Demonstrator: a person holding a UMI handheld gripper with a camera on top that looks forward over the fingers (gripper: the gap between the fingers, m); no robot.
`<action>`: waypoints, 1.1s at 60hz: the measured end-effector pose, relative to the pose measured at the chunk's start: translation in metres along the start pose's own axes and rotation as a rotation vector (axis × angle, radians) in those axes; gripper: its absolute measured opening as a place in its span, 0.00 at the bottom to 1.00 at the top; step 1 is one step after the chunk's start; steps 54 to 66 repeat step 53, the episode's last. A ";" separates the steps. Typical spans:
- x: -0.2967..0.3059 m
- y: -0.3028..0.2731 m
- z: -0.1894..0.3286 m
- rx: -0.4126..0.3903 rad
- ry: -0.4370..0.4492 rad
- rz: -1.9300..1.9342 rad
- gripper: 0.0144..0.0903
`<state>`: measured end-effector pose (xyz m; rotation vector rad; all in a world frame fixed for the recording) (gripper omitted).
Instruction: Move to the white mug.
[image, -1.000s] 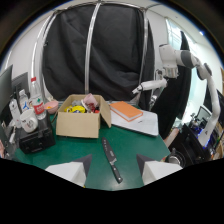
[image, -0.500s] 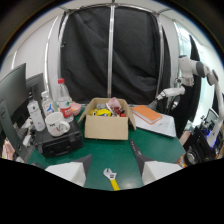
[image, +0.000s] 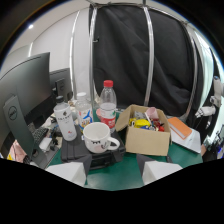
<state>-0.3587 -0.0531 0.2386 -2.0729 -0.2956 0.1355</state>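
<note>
The gripper's (image: 112, 173) two pale fingers sit wide apart, nothing held, with the round white ceramic mug (image: 98, 137) just ahead on a black box (image: 90, 152).

Gripper (image: 111, 173) hovering level, fingers apart, holding nothing.
Only the 2 pale fingertips showing at the bottom of the gripper view: left tip (image: 67, 172) and right tip (image: 161, 173), both blocky, light-coloured, w/ a wide gap btwn them. Nothing sitting in that gap, neither pad pressing on anything. Tips roughly same height, so the gripper is sitting about level, pointing fwd and slightly down. Rest of gripper body and the person's hand hidden below the view.
</note>
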 end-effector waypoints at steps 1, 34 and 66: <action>-0.003 0.000 0.004 -0.002 -0.002 -0.004 0.94; -0.044 0.031 0.077 -0.074 -0.024 -0.058 0.94; -0.046 0.030 0.080 -0.071 -0.021 -0.046 0.94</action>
